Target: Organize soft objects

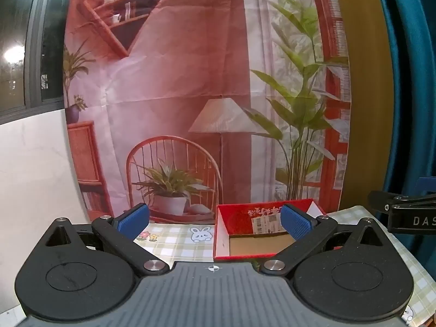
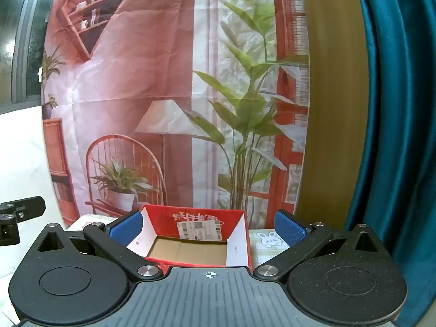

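Observation:
A red cardboard box (image 1: 246, 215) with a white shipping label stands open-topped on the checked tablecloth (image 1: 177, 242); only its bare brown floor shows inside. In the right wrist view the same red box (image 2: 169, 219) lies straight ahead. My left gripper (image 1: 215, 222) is open, its blue pads wide apart with nothing between them, the right pad overlapping the box. My right gripper (image 2: 208, 227) is open too, its pads flanking the box from above. No soft object shows in either view.
A printed room backdrop (image 1: 190, 95) hangs right behind the table. A teal curtain (image 2: 395, 136) falls at the right. The other gripper's black body (image 1: 408, 215) juts in at the right edge of the left wrist view. White wall stands at the left.

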Demonstrator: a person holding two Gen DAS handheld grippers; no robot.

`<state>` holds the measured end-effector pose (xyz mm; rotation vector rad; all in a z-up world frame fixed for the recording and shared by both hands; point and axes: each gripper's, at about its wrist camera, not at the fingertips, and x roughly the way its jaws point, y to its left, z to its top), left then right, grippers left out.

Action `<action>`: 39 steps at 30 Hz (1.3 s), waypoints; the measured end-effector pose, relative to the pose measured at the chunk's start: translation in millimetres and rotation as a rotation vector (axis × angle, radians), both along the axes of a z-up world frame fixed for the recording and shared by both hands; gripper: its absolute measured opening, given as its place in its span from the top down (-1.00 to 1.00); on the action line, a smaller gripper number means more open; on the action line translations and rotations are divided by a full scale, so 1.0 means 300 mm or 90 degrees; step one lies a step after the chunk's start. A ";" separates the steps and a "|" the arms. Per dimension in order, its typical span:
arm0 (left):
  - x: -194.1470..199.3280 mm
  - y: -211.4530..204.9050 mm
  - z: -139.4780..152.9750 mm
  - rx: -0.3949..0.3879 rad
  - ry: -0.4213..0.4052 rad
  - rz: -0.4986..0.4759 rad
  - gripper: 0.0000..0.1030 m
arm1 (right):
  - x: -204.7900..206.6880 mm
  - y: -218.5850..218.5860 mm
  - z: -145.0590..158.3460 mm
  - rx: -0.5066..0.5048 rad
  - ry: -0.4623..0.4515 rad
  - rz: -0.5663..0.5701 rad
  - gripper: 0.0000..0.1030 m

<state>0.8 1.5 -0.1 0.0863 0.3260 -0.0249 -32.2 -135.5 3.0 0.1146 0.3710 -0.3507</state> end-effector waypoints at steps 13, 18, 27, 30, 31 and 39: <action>0.004 -0.008 0.003 0.017 -0.011 0.034 -1.00 | 0.003 -0.010 -0.017 -0.005 0.003 0.005 -0.99; 0.007 -0.008 0.001 0.017 -0.011 0.031 -1.00 | -0.002 -0.009 -0.020 -0.004 0.002 0.004 -0.99; 0.005 -0.003 0.001 0.014 -0.008 0.027 -1.00 | -0.001 -0.007 -0.006 -0.005 0.005 0.001 -0.99; 0.005 -0.004 0.001 0.014 -0.008 0.028 -1.00 | -0.001 -0.009 -0.007 -0.005 0.005 0.001 -0.99; 0.005 -0.004 0.002 0.014 -0.008 0.028 -1.00 | -0.001 -0.008 -0.007 -0.005 0.005 0.001 -0.99; 0.005 -0.003 0.001 0.014 -0.008 0.027 -1.00 | -0.001 -0.008 -0.007 -0.004 0.005 0.001 -0.99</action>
